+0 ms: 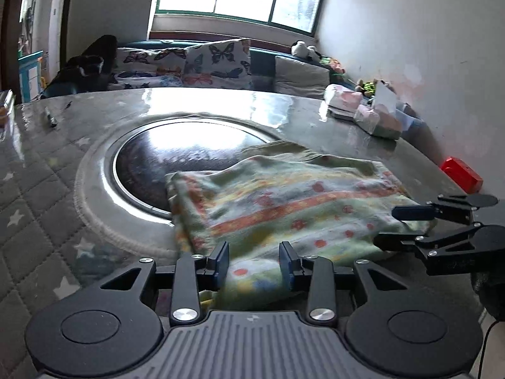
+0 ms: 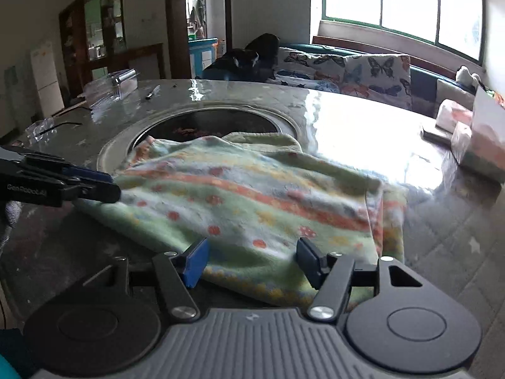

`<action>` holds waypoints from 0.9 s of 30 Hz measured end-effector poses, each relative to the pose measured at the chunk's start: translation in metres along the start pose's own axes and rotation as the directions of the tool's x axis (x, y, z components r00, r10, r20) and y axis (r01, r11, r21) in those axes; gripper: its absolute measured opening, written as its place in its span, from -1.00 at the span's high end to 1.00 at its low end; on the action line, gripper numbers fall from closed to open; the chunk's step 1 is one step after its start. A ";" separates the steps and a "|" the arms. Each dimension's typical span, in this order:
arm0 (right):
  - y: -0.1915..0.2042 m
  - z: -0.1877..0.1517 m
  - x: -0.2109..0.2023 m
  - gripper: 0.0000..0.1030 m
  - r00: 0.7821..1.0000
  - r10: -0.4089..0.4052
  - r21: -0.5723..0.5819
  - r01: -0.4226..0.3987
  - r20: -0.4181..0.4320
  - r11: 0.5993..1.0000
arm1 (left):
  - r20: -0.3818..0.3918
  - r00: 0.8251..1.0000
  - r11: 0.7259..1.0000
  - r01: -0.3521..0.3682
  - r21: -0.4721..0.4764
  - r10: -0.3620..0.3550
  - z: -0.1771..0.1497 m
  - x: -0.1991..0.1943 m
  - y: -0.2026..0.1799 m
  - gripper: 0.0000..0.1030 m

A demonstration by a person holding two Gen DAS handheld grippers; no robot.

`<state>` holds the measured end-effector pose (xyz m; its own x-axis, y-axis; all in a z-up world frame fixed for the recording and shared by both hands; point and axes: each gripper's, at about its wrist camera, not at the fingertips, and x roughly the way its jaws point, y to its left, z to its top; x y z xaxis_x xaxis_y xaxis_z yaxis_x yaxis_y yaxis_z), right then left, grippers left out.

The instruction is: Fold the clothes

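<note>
A folded green cloth with orange stripes and red dots (image 1: 284, 202) lies on the table, partly over the round dark inset; it also shows in the right wrist view (image 2: 252, 195). My left gripper (image 1: 254, 260) is open, its jaws on either side of the cloth's near edge. My right gripper (image 2: 252, 260) is open at another near edge of the cloth. The right gripper shows in the left wrist view (image 1: 397, 225) at the cloth's right corner. The left gripper shows in the right wrist view (image 2: 104, 186) at the cloth's left edge.
A round dark inset (image 1: 176, 154) sits mid-table on the plastic-covered quilted top (image 1: 41, 189). Pink packets and a tissue box (image 1: 366, 107) stand at the far right, a red box (image 1: 460, 173) by the wall. A pen (image 1: 50, 117) lies far left. A sofa with butterfly cushions (image 1: 214, 63) stands behind.
</note>
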<state>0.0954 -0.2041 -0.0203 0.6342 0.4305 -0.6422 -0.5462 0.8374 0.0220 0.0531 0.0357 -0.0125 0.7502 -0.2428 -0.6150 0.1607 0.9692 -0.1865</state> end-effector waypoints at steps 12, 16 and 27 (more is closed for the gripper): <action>0.029 0.010 -0.015 -0.56 1.000 0.027 -0.119 -0.026 0.013 0.993 | -0.035 0.997 0.992 -0.078 -0.096 0.075 -0.001 -0.011 0.014 -0.38; 0.043 0.012 -0.015 -0.57 0.999 0.050 -0.162 -0.047 0.010 0.986 | -0.043 0.993 0.988 -0.111 -0.110 0.106 0.000 -0.014 0.017 -0.56; 0.081 0.017 -0.011 -0.56 0.995 0.105 -0.281 -0.100 0.000 0.954 | -0.054 0.987 0.978 -0.158 -0.138 0.152 0.003 -0.018 0.025 -0.84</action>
<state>0.0540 -0.1355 0.0019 0.5735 0.5155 -0.6366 -0.7387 0.6613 -0.1299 0.0460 0.0649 -0.0036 0.7300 -0.0948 -0.6769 -0.0497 0.9803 -0.1909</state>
